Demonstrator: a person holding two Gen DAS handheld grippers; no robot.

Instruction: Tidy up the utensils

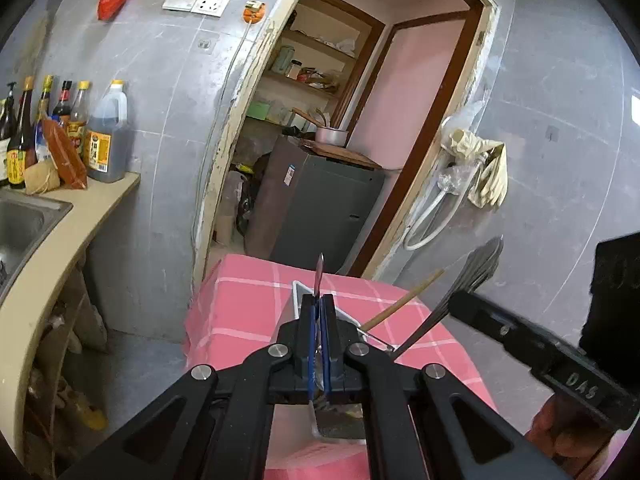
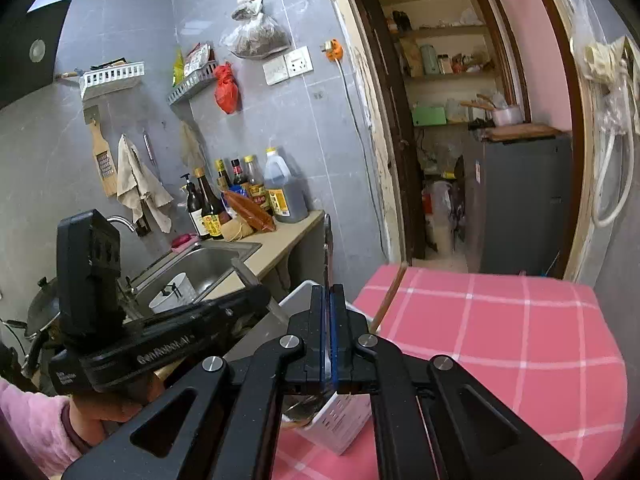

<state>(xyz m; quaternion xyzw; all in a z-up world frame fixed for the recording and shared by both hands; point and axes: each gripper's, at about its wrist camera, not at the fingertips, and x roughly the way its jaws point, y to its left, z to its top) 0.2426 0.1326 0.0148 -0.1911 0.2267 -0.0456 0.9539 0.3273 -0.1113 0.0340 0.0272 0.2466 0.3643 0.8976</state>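
My left gripper (image 1: 319, 300) is shut on a thin metal utensil (image 1: 320, 272) that sticks up past the fingers, above a white utensil holder (image 1: 298, 292) on the pink checked table (image 1: 248, 312). A wooden-handled utensil (image 1: 404, 300) leans out of the holder. My right gripper (image 2: 329, 292) is shut on a dark metal utensil handle (image 2: 328, 240); in the left wrist view the right gripper (image 1: 464, 300) holds a dark flat utensil (image 1: 476, 268) to the right of the holder. The white slotted holder (image 2: 340, 420) sits below the right gripper, and the wooden handle (image 2: 390, 292) leans beside it.
A counter (image 1: 60, 240) with a steel sink (image 2: 200, 268) and several sauce bottles (image 2: 248, 188) lies to the left. An open doorway with a grey fridge (image 1: 320, 200) and shelves is behind the table. The left gripper's body (image 2: 160, 344) crosses the right wrist view.
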